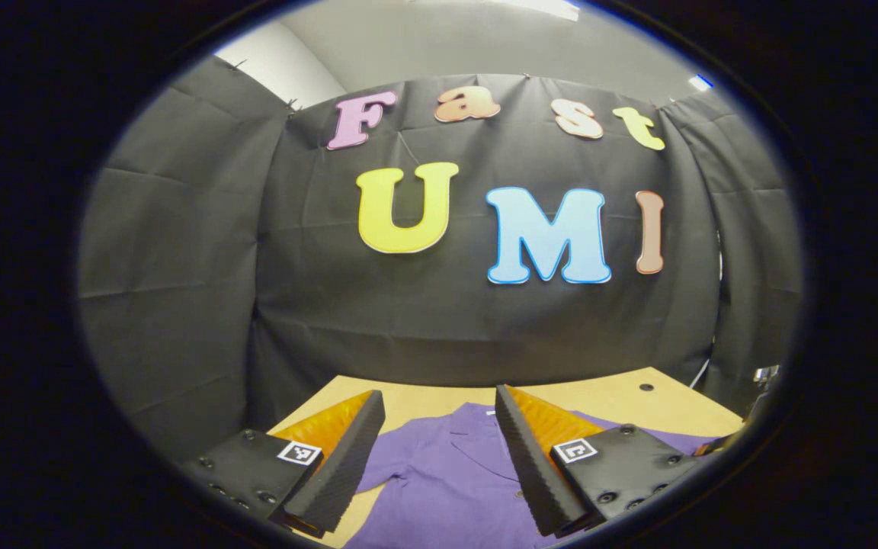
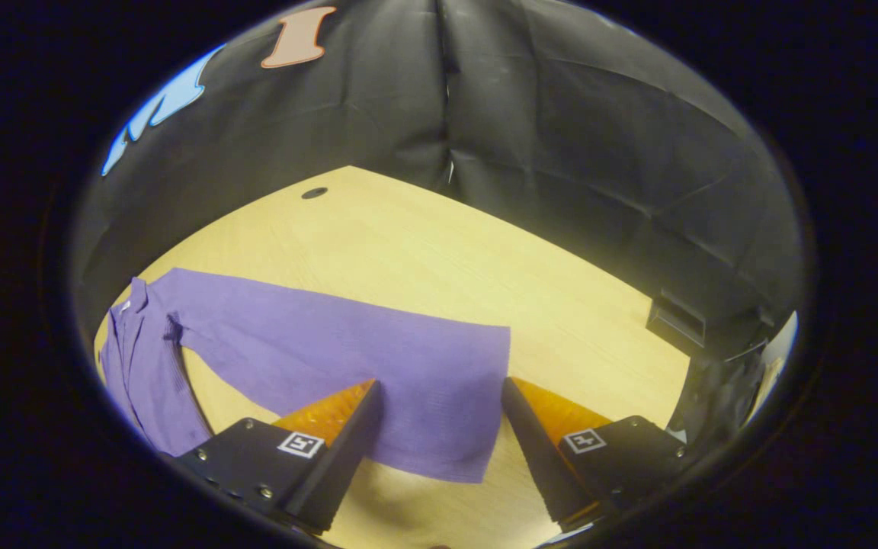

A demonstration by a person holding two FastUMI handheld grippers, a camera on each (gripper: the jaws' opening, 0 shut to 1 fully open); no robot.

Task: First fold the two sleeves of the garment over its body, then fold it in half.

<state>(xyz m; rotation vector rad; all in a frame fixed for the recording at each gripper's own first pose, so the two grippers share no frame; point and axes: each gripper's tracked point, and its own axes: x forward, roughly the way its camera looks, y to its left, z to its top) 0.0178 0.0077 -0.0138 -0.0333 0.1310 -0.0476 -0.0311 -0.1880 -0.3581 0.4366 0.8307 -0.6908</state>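
A purple collared garment (image 1: 447,480) lies flat on a light wooden table (image 1: 607,400). In the left gripper view my left gripper (image 1: 439,404) hangs open above the collar and chest, with nothing between its fingers. In the right gripper view one long sleeve (image 2: 347,351) stretches out sideways from the body (image 2: 138,374), its cuff end (image 2: 477,396) lying straight on the table. My right gripper (image 2: 439,389) is open and hovers just over that cuff end, one finger on each side of it, holding nothing.
Black cloth walls close in the table on the far sides. A small dark hole (image 2: 315,193) sits in the table near its back edge. A dark box-like object (image 2: 679,320) stands at the right table edge. Bare tabletop (image 2: 447,252) spreads beyond the sleeve.
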